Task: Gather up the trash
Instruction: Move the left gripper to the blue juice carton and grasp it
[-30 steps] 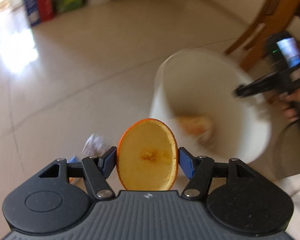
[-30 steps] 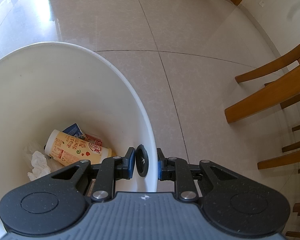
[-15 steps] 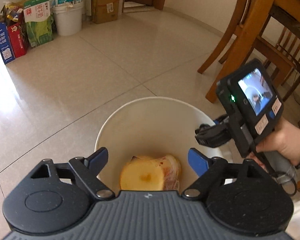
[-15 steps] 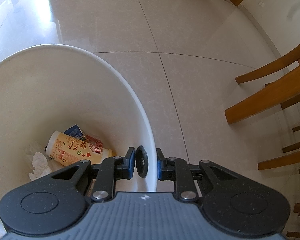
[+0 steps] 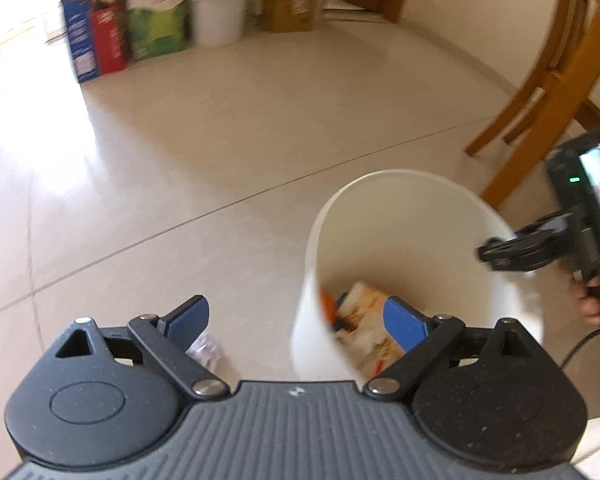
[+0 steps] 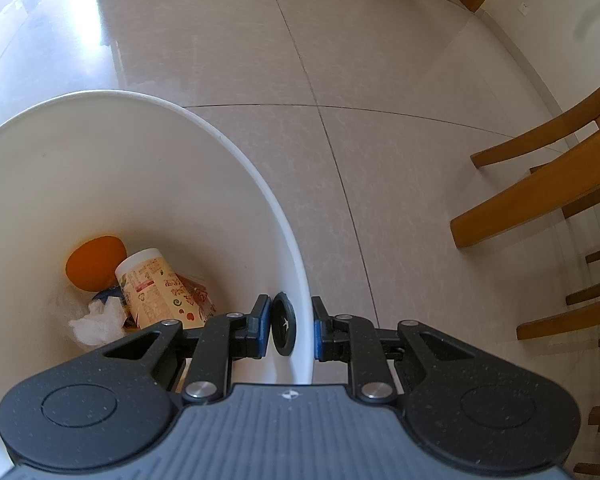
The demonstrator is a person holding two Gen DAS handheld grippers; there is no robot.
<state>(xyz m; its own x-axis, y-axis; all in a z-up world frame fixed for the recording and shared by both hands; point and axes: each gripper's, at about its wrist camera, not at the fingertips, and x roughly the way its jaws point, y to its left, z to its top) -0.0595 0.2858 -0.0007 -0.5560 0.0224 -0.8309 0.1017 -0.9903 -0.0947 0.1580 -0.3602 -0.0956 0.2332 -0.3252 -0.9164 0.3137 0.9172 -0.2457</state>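
A white bin (image 5: 412, 216) stands on the tiled floor. My right gripper (image 6: 290, 326) is shut on the bin's rim (image 6: 260, 184), a black disc (image 6: 283, 330) lying between one pad and the wall. Inside the bin lie an orange half (image 6: 94, 262), a printed paper cup (image 6: 160, 288) and a crumpled tissue (image 6: 100, 320). My left gripper (image 5: 296, 320) hangs at the bin's left side, its jaws opening wide with nothing held between them. Below its left finger a crumpled wrapper (image 5: 206, 350) lies on the floor. A hand (image 5: 596, 292) holds the right gripper (image 5: 520, 248).
Wooden chair legs (image 5: 540, 92) (image 6: 540, 200) stand to the right of the bin. Along the far wall are cartons and bags (image 5: 140, 28), a white bucket (image 5: 218, 12) and a cardboard box (image 5: 292, 4). Pale floor tiles stretch to the left.
The orange half left my left gripper and now lies in the bin. The left jaws opened wide and the gripper swung over the bin, then back left. The right gripper kept still.
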